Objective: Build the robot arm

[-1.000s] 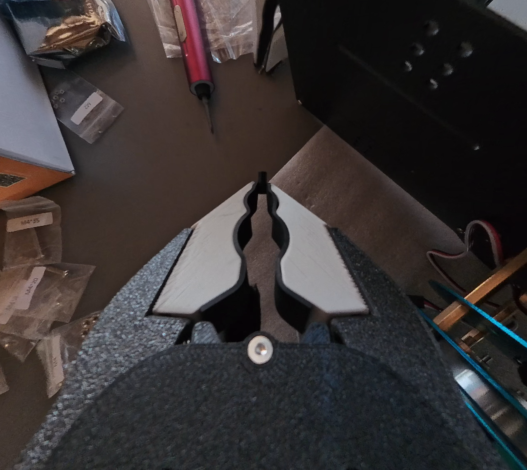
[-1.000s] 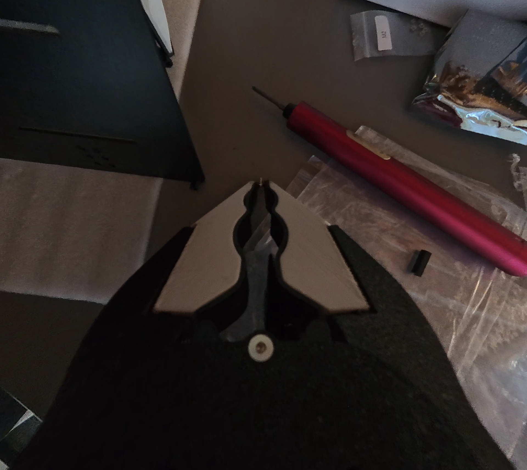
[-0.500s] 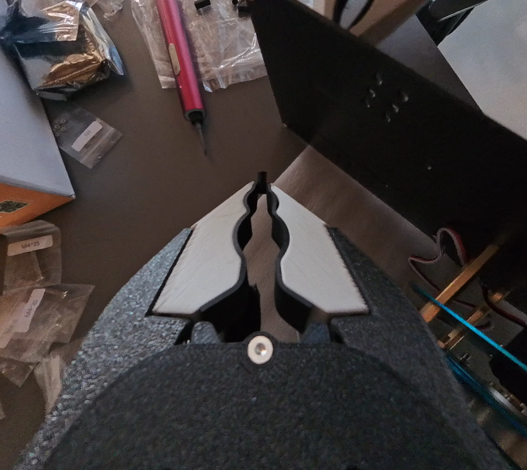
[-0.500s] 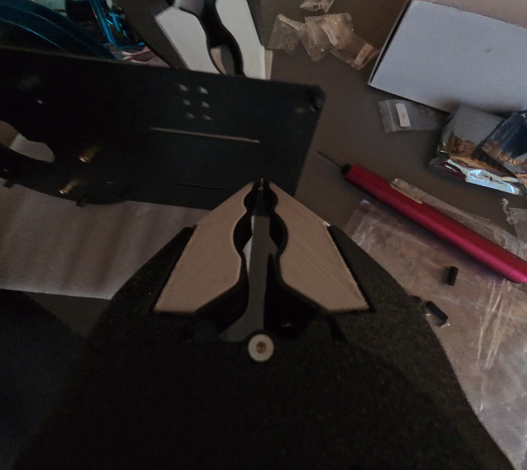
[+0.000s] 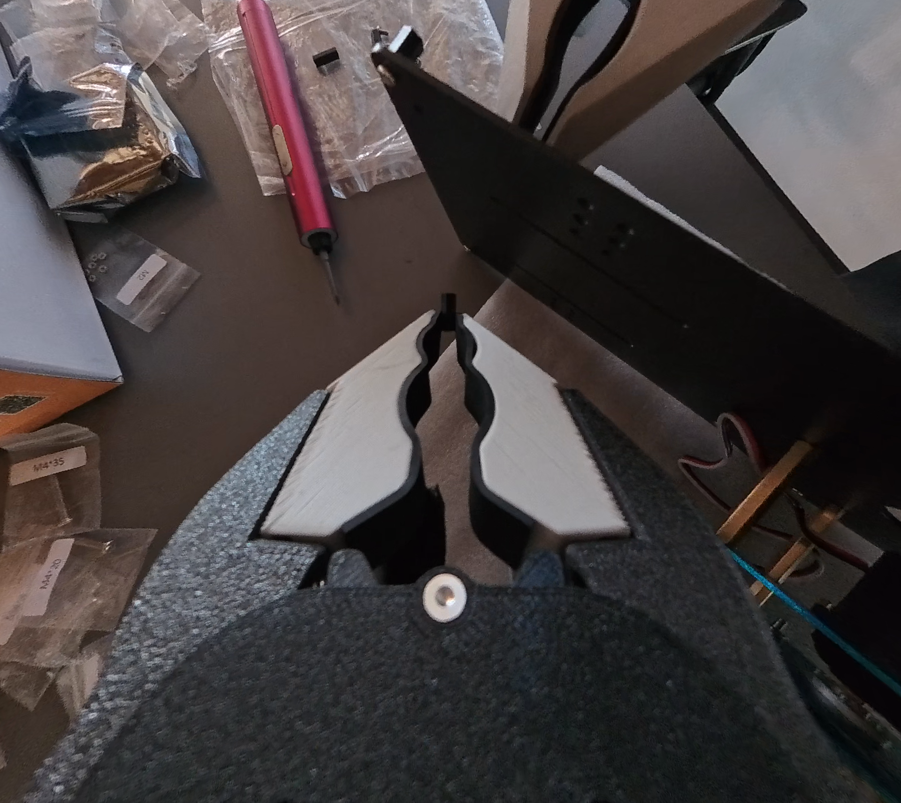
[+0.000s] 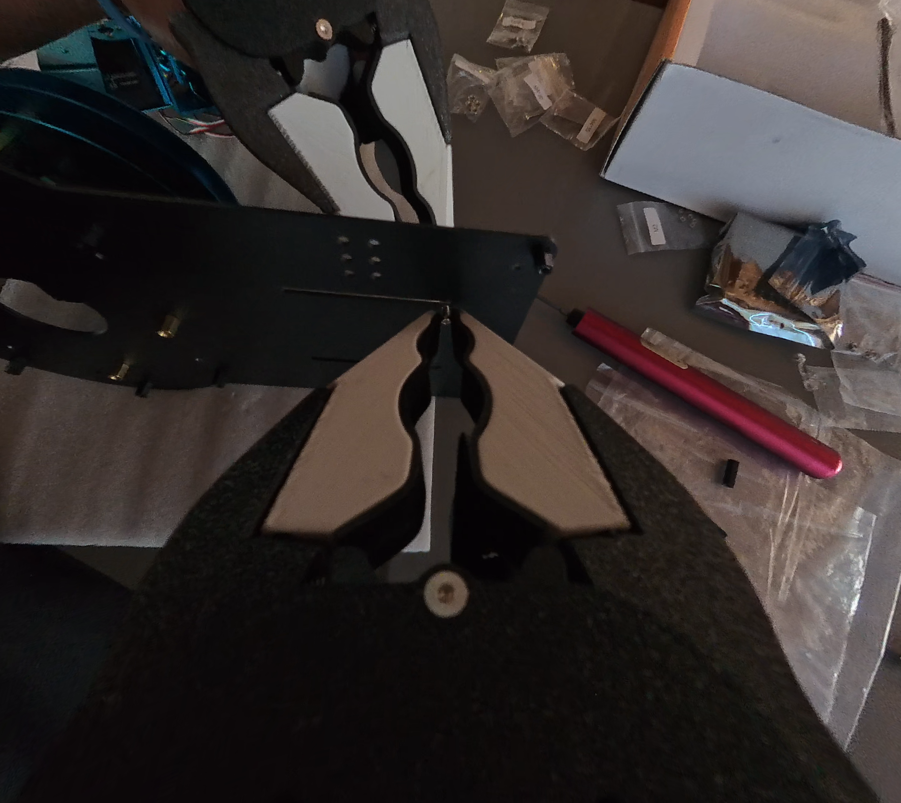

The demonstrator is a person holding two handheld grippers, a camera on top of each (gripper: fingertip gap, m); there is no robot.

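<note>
Gripping a small black part (image 5: 447, 303), the left tongs (image 5: 447, 327) are pinched together above the bench (image 5: 234, 370). The right tongs (image 6: 443, 324) are pinched on a small silver screw (image 6: 444, 308), just beside the slotted black plate (image 6: 234, 292).

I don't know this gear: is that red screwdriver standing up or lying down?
Lying down. The red screwdriver rests flat on the table, its back end across a clear plastic bag.

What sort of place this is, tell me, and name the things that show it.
Most likely a hobby or electronics assembly bench. A red electric screwdriver lies on the dark tabletop among small labelled bags of screws, beside a drilled black plate with brass standoffs.
</note>
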